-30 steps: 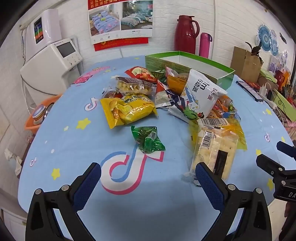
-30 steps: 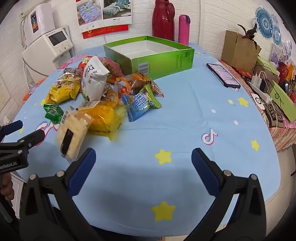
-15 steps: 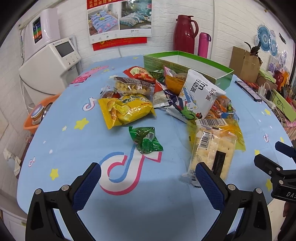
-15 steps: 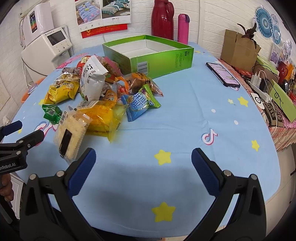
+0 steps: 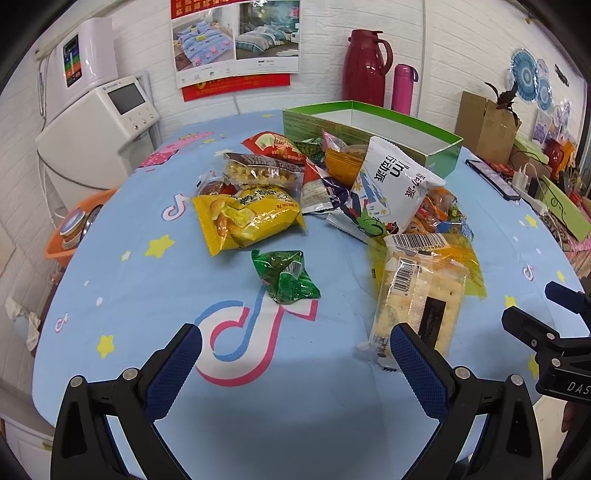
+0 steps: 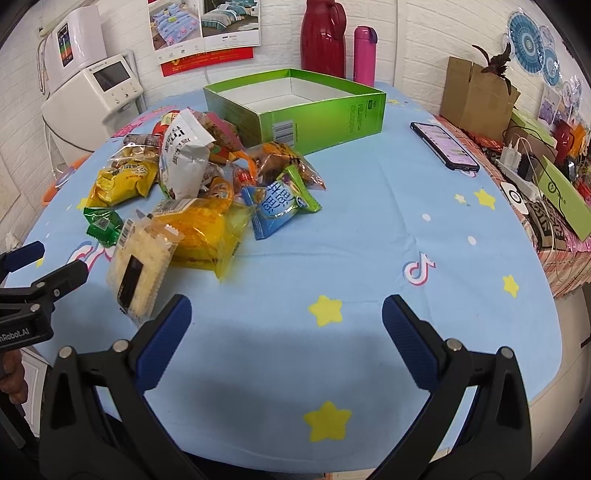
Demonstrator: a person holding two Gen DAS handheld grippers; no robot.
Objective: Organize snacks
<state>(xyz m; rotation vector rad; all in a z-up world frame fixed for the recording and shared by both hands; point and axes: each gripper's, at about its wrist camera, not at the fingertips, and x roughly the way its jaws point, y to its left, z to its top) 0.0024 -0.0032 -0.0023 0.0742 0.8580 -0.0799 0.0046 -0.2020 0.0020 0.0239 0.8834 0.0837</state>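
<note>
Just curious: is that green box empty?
Empty as far as visible: the green box shows bare white floor and walls; snacks lie outside.

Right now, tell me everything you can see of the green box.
The green box is an open-topped cardboard carton, glossy green outside with printed text and a barcode, plain white inside. It looks empty and stands upright on the blue tablecloth at the far side of the table. The snack pile crowds against its near left corner, and a red thermos and pink bottle stand behind it. Neither gripper touches it.
</note>
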